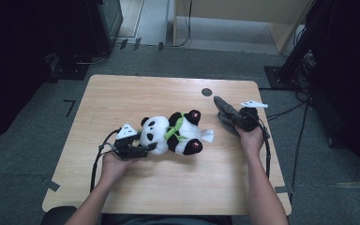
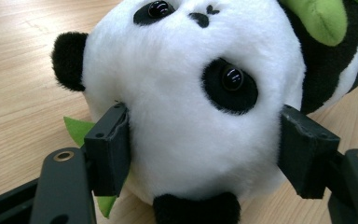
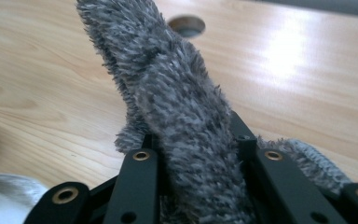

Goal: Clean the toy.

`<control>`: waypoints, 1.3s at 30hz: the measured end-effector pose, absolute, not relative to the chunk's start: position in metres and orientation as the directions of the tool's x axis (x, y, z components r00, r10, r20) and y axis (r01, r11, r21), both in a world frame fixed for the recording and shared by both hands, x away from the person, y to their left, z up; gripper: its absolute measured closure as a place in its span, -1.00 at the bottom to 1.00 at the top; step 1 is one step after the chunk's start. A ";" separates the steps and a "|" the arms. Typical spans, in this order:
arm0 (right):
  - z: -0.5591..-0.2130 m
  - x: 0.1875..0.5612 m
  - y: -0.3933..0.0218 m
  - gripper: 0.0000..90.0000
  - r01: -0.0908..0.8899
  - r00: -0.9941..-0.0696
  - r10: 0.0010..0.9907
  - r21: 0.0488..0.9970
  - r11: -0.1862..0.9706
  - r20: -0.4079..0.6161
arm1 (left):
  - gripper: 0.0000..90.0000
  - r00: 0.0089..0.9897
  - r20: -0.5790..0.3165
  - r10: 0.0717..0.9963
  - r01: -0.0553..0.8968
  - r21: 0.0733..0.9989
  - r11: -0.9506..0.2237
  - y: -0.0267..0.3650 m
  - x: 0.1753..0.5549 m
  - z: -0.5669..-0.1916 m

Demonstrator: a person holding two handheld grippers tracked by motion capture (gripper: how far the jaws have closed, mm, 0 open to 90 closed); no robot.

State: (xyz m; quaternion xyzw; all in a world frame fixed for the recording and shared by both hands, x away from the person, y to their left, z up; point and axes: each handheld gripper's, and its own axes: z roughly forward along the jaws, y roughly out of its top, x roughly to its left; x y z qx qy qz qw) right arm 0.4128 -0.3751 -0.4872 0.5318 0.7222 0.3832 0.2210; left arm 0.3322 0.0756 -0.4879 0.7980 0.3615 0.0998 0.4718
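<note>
On a wooden bench (image 1: 122,192), the left gripper (image 1: 143,150) clasps a plush panda's (image 1: 171,133) head while the right gripper (image 1: 236,119) pinches a grey fuzzy cloth (image 1: 225,112).

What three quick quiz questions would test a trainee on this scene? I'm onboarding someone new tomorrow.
1. True or false: the left gripper has its jaws on either side of the panda's head.
2. What does the right gripper hold: (a) a grey fuzzy cloth, (b) a sponge, (c) a cup?
3. What colour is the scarf on the panda?

Key: 1 true; 2 a, the jaws pinch the cloth; 3 green.
</note>
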 end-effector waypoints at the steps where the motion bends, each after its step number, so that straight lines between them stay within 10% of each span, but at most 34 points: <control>1: -0.490 0.415 -0.375 0.58 0.605 -0.331 0.939 0.785 0.137 0.091 | -0.39 0.720 -0.180 0.670 0.480 0.826 -0.294 0.076 0.332 -0.488; 21: -0.490 0.424 -0.372 -0.63 0.628 -0.264 0.956 0.774 0.073 0.124 | -0.53 0.733 -0.178 0.657 0.470 0.830 -0.300 0.077 0.332 -0.491; 39: -0.462 0.397 -0.371 -0.67 0.601 -0.266 0.960 0.794 0.098 0.083 | -0.55 0.740 -0.176 0.649 0.467 0.829 -0.308 0.078 0.333 -0.491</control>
